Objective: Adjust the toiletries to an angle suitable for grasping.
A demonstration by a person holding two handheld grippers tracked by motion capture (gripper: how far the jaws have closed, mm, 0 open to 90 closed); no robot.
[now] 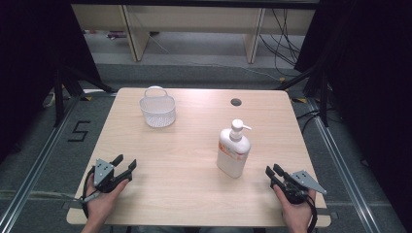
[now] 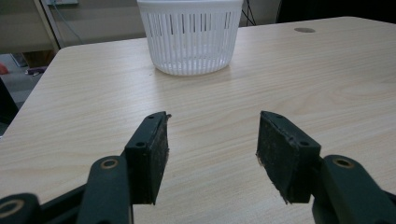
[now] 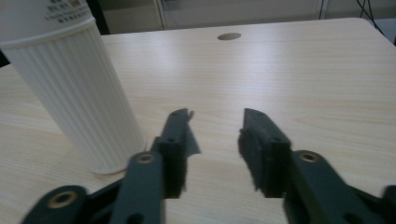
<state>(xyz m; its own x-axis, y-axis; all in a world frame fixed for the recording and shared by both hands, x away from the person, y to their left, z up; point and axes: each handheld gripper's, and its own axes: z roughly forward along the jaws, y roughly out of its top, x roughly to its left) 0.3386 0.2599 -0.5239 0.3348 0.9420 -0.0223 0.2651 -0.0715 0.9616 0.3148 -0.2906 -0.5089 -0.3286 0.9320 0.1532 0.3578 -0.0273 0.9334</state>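
While I hold both tools low at the near edge of the table (image 1: 194,160), the wooden top between them lies bare, and nothing stands between either tool and the things ahead. A round cable hole (image 1: 236,102) sits near the far edge, right of centre; beyond the table, pale furniture legs and loose cables cross the floor.

My left gripper (image 1: 125,166), at the near left, points toward the far side; its jaws stand apart with nothing between them, as the left gripper view (image 2: 212,149) confirms. My right gripper (image 1: 272,173), at the near right, likewise has its jaws parted and empty (image 3: 215,140).

The white basket (image 1: 157,111) stands upright at the far left, well apart from my left gripper. Its slotted wall (image 2: 191,37) is see-through, and I can make out nothing inside.

The pump bottle (image 1: 233,149) stands upright right of centre, near my right gripper and just to its left, not touching it. It is white, with a pump head whose spout points right, an orange-printed label, and a finely ribbed lower body (image 3: 74,93).
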